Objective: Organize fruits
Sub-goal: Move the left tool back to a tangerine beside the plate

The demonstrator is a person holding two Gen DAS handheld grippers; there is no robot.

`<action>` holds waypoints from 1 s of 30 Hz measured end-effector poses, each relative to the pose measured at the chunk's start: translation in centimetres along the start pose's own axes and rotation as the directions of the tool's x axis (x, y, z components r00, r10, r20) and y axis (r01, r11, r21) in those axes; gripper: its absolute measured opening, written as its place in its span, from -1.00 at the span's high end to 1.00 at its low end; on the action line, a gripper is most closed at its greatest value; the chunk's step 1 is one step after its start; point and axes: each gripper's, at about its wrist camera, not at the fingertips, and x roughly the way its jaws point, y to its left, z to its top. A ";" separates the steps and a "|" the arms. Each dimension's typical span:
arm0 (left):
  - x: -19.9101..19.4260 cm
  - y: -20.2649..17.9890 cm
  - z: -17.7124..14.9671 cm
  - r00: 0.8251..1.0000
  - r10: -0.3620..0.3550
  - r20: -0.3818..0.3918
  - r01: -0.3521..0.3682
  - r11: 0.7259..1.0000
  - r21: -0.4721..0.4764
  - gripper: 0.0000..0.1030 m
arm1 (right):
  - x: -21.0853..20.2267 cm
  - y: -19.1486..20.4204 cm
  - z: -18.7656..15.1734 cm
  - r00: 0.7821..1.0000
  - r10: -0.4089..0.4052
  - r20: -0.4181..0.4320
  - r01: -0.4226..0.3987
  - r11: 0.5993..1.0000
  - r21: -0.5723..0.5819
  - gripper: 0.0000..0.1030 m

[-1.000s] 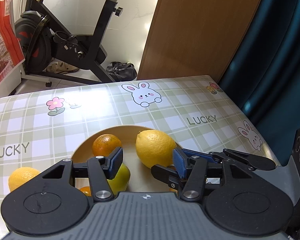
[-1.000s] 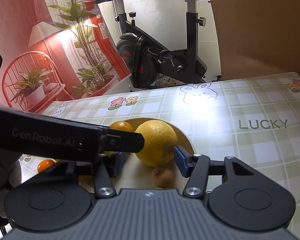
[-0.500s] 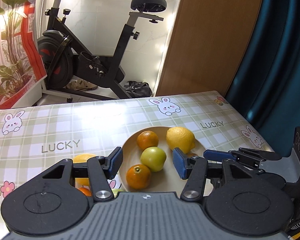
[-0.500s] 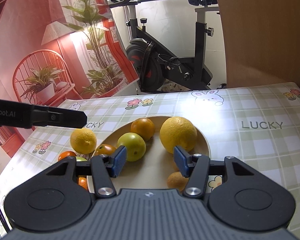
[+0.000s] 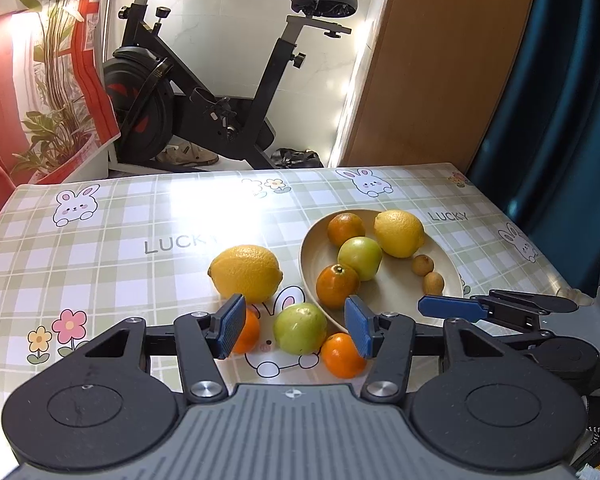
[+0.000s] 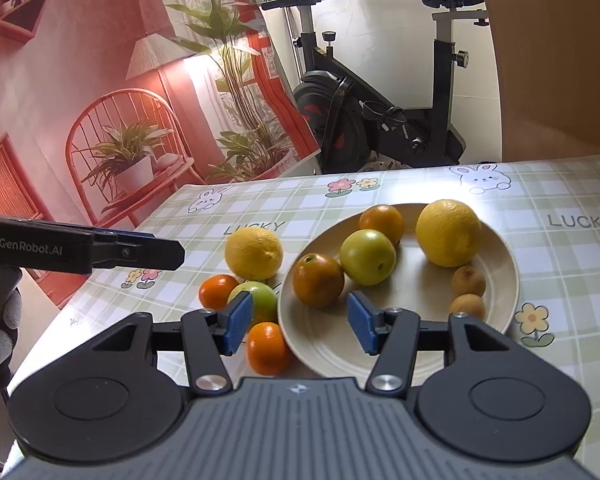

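Observation:
A cream plate (image 5: 446,286) (image 6: 504,280) on the checked tablecloth holds a lemon (image 5: 399,233) (image 6: 448,233), two oranges, a green fruit (image 5: 360,258) (image 6: 367,257) and two small brown fruits. Beside it on the cloth lie another lemon (image 5: 245,273) (image 6: 253,253), a green fruit (image 5: 300,328) (image 6: 260,298) and two small oranges (image 5: 343,355) (image 6: 269,348). My left gripper (image 5: 296,330) is open and empty, above the loose green fruit. My right gripper (image 6: 300,320) is open and empty, above the plate's near left rim.
An exercise bike (image 5: 204,92) stands on the floor beyond the table's far edge. A wooden panel (image 5: 440,64) and a dark teal curtain (image 5: 560,100) are to the right. A red plant poster (image 6: 100,100) is at the left.
Both grippers have pulled back and risen from the plate, both open and empty. The lemon the right gripper hovered at lies on the plate. The loose fruits left of the plate have come into view.

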 end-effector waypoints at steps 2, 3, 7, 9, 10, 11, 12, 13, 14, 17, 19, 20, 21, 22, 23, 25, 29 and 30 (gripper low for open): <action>-0.2 0.3 -0.2 1.000 0.002 -0.007 -0.002 1.000 0.014 -0.11 | 0.2 0.7 -0.4 1.000 0.011 -0.011 -0.010 1.000 0.007 -0.09; -0.2 0.4 -0.3 1.000 0.004 -0.010 -0.004 1.000 0.019 -0.11 | 0.4 1.1 -0.6 0.999 0.023 -0.024 -0.023 1.000 0.009 -0.09; 0.0 0.9 -0.8 1.000 0.001 -0.024 -0.001 1.000 0.013 -0.10 | 1.4 2.4 -1.4 0.997 0.048 -0.067 -0.049 0.999 -0.010 -0.06; 0.3 0.9 -1.1 0.999 -0.006 -0.032 0.006 1.000 0.010 -0.08 | 1.7 2.8 -1.8 0.996 0.053 -0.078 -0.054 0.999 -0.002 -0.04; 0.5 0.9 -1.2 0.999 -0.010 -0.036 0.011 1.000 0.010 -0.05 | 1.9 2.9 -2.0 0.995 0.056 -0.083 -0.056 0.998 0.001 -0.03; 0.7 1.0 -1.5 0.999 -0.017 -0.042 0.018 1.000 0.009 -0.05 | 2.1 3.0 -2.1 0.994 0.059 -0.091 -0.059 0.998 -0.001 -0.02; 0.9 0.9 -1.8 0.999 -0.022 -0.047 0.023 1.000 0.009 -0.04 | 2.3 3.1 -2.3 0.993 0.058 -0.099 -0.059 0.998 -0.006 0.00; 1.1 0.9 -1.9 0.998 -0.027 -0.051 0.028 1.000 0.011 -0.03 | 2.4 3.2 -2.4 0.993 0.056 -0.104 -0.058 0.998 -0.010 0.01; 1.4 0.9 -2.0 0.998 -0.033 -0.054 0.034 0.999 0.011 -0.02 | 2.5 3.2 -2.5 0.993 0.054 -0.108 -0.055 0.998 -0.012 0.02; 2.0 0.7 -2.2 0.997 -0.056 -0.058 0.056 0.998 0.007 0.05 | 2.8 3.1 -2.7 0.993 0.042 -0.113 -0.043 0.999 -0.005 0.08; 2.4 0.6 -2.3 0.995 -0.071 -0.063 0.071 0.997 0.006 0.12 | 3.0 3.0 -2.8 0.992 0.037 -0.118 -0.038 0.999 -0.003 0.13; 2.7 0.4 -2.3 0.995 -0.077 -0.067 0.078 0.997 0.008 0.14 | 3.1 3.0 -2.8 0.992 0.033 -0.120 -0.033 0.999 -0.003 0.14; 2.9 0.3 -2.3 0.994 -0.086 -0.071 0.086 0.996 0.010 0.18 | 3.1 3.0 -2.9 0.992 0.027 -0.122 -0.028 1.000 -0.002 0.15; 3.1 0.2 -2.3 0.993 -0.094 -0.074 0.095 0.995 0.011 0.21 | 3.2 3.0 -3.0 0.992 0.023 -0.124 -0.023 1.000 0.000 0.17; 3.3 0.0 -2.3 0.991 -0.106 -0.078 0.107 0.994 0.009 0.24 | 3.2 2.9 -3.1 0.992 0.017 -0.126 -0.017 1.000 0.005 0.19; 3.7 -0.2 -2.5 0.987 -0.135 -0.086 0.135 0.991 -0.003 0.30 | 3.3 2.6 -3.2 0.992 0.011 -0.126 -0.009 1.000 0.016 0.20; 4.8 -0.8 -2.7 0.984 -0.146 -0.104 0.146 0.989 -0.001 0.30 | 3.3 2.0 -3.4 0.992 0.002 -0.127 0.002 1.000 0.027 0.20; 5.2 -0.9 -2.6 0.983 -0.146 -0.108 0.146 0.989 -0.002 0.30 | 3.4 1.8 -3.4 0.992 0.003 -0.128 0.001 0.999 0.033 0.20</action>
